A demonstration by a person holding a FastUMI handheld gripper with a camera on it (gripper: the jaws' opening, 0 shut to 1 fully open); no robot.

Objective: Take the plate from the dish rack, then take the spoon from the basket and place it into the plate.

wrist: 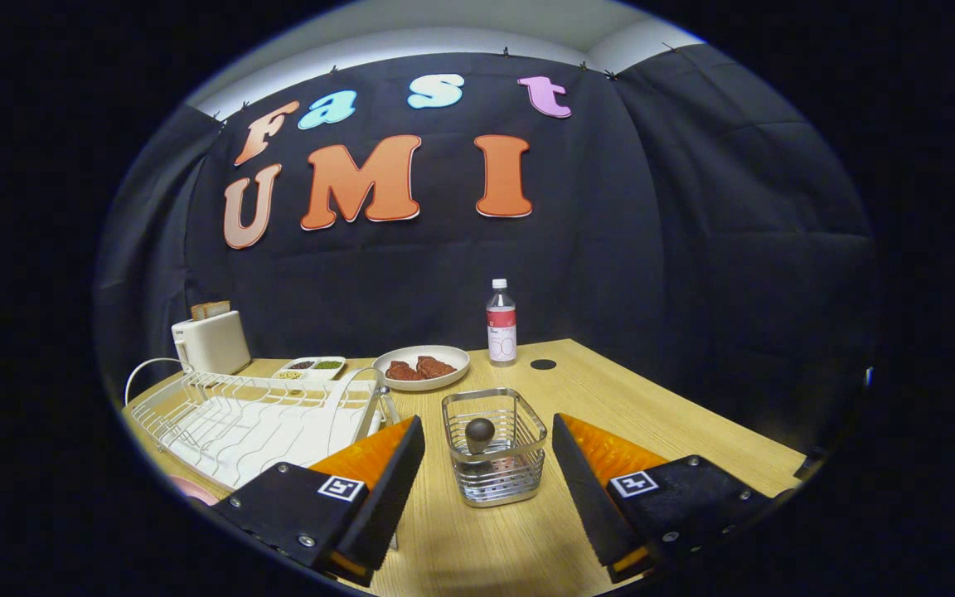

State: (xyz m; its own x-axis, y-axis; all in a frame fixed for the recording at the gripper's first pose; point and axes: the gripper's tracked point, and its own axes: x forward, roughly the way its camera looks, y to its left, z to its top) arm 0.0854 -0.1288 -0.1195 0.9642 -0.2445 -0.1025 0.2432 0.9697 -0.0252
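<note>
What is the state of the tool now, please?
Tool: open, holding nothing; the basket with the spoon stands between its fingers.

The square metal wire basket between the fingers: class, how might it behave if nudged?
The square metal wire basket probably slides on the smooth wooden table, not tips: its base looks broad. Open wire suggests lightness. The open gripper flanks it untouched.

Spoon [480,433] mostly sunk in basket [494,448] at 12 o'clock ahead of wide-apart gripper [487,464], bowl unseen; plate [353,402] in dish rack [237,419] at 10 o'clock partly behind left finger; bottle [501,323] label too small
</note>
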